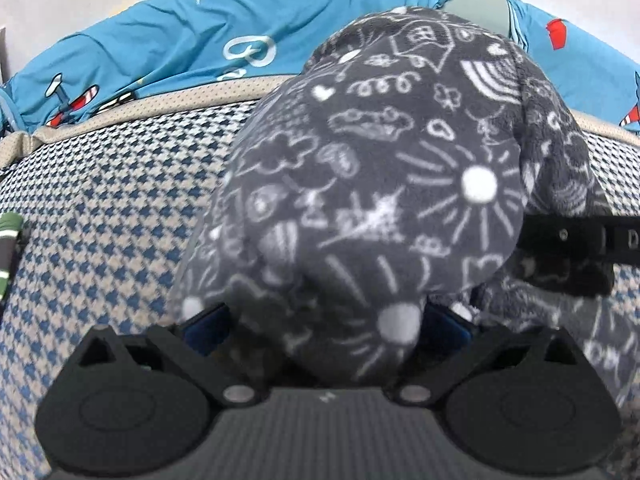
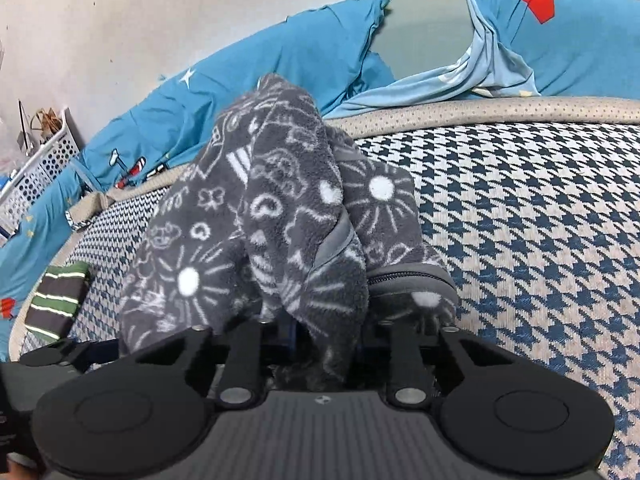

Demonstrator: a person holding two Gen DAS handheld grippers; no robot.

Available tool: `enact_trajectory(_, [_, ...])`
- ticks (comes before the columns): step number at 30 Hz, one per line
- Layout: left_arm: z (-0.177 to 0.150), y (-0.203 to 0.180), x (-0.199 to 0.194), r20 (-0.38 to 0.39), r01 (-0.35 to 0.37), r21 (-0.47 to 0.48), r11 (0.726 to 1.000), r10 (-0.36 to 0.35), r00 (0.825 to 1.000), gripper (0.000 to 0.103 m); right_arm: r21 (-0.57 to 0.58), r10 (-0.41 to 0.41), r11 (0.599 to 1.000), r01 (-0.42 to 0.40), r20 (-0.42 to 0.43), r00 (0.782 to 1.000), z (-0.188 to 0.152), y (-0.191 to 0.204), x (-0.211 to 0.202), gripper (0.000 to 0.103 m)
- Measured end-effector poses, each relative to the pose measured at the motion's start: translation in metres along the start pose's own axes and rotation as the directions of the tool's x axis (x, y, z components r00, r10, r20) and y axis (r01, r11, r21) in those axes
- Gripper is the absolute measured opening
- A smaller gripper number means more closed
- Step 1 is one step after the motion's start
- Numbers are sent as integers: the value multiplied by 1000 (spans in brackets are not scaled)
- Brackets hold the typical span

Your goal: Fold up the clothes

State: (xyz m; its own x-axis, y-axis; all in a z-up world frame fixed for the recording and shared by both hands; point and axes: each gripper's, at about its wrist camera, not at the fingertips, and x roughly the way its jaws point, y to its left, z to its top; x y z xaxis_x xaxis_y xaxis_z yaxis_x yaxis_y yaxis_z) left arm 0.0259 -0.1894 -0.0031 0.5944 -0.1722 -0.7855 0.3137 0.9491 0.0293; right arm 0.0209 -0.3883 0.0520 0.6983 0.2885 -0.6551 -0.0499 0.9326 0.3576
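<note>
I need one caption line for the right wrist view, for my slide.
Right claw shut on a grey doodle-print fleece garment, bunched above a houndstooth bed cover.

Both wrist views look steeply down, very close, sharing the grey fleece garment (image 1: 360, 184) (image 2: 280, 220) and houndstooth mattress (image 1: 100, 220) (image 2: 540, 220).

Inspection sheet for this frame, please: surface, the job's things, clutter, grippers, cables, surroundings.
Surface: houndstooth mattress cover, blue and beige, with a beige mesh border.
Job's things: grey fleece garment with white doodle print, bunched and lifted off the surface; a zip edge shows in the right wrist view.
Clutter: folded striped cloth, green, dark and white, lying at the mattress edge.
Grippers: left gripper closed on the fleece; right gripper closed on another fold of it.
Cables: nothing seen.
Surroundings: blue printed bedding along the far side, white perforated basket, pale wall.
</note>
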Motion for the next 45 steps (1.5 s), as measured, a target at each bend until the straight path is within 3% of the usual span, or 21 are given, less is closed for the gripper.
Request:
enact_trajectory(3, [9, -12, 3, 26, 13, 15, 1000, -13, 1000, 103, -20, 5, 1000, -4, 43, 999, 4, -1, -8, 18])
enact_trajectory(9, [28, -34, 14, 57, 118, 4, 993, -118, 991, 103, 2, -3, 1000, 3, 150, 989, 15, -13, -31, 17])
enact_trajectory(23, [42, -84, 15, 80, 241, 65, 968, -246, 966, 103, 126, -158, 983, 132, 222, 962, 18, -55, -65, 16])
enact_trajectory(30, [33, -86, 3, 80, 234, 115, 965, -244, 966, 103, 142, -191, 976, 164, 205, 960, 14, -59, -68, 16])
enact_trajectory(37, [21, -73, -17, 99, 185, 135, 973, -199, 975, 103, 137, -188, 977, 166, 171, 967, 4, -49, -57, 21])
enact_trajectory(40, [19, -64, -23, 99, 178, 132, 975, -192, 976, 103, 147, -175, 977, 152, 164, 971, 4, -49, -56, 26])
enact_trajectory(45, [14, -47, -29, 94, 164, 117, 979, -175, 980, 103, 142, -159, 980, 138, 152, 976, 2, -48, -57, 44])
